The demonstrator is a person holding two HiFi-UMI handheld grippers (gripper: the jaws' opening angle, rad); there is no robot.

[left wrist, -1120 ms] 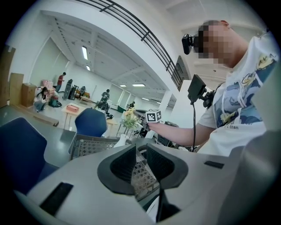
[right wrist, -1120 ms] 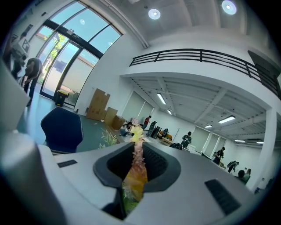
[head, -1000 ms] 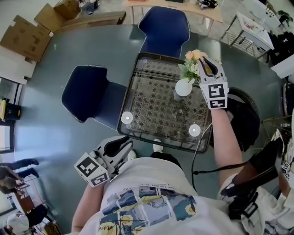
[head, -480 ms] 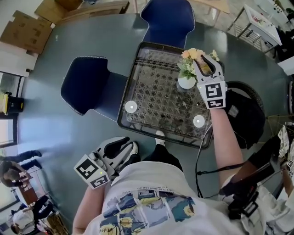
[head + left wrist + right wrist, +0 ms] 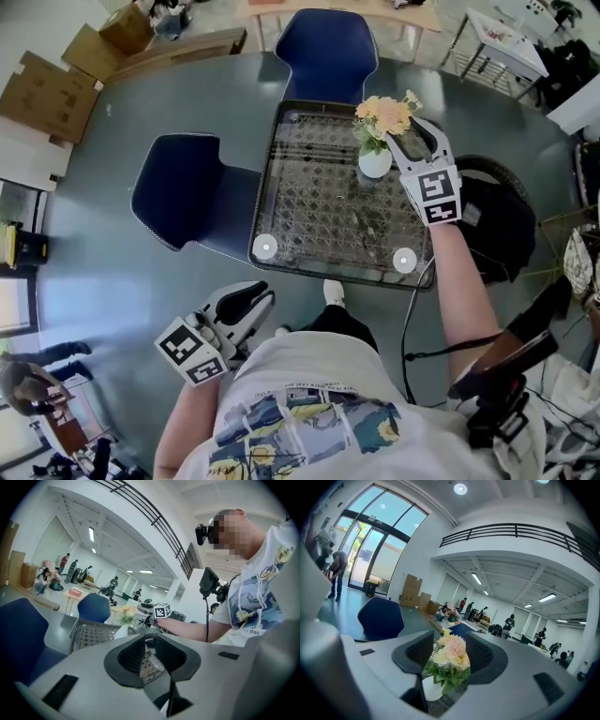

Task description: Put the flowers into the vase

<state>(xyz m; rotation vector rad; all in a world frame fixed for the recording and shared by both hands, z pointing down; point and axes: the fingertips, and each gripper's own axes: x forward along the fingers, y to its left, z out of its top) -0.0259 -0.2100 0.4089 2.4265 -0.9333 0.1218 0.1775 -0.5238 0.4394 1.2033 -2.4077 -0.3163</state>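
A bunch of pale yellow and pink flowers (image 5: 380, 117) stands upright in a small white vase (image 5: 375, 161) at the far right of the mesh table (image 5: 319, 202). My right gripper (image 5: 412, 141) is just right of the bouquet, jaws opening, its pads off the stems. In the right gripper view the flowers (image 5: 449, 654) and vase (image 5: 432, 688) show between the spread jaws of that gripper (image 5: 447, 644). My left gripper (image 5: 246, 302) hangs low by my body, off the table. In its own view the left gripper (image 5: 149, 641) has a narrow gap with nothing in it.
Two white discs (image 5: 266, 247) (image 5: 404, 259) lie at the table's near corners. Blue chairs stand left (image 5: 178, 192) and behind the table (image 5: 323, 42). A black chair or bag (image 5: 497, 216) sits right of it. Cardboard boxes (image 5: 56, 89) lie at far left.
The right gripper's jaws have spread away from the flowers, which now stand free in the vase. The left gripper has shifted only slightly.
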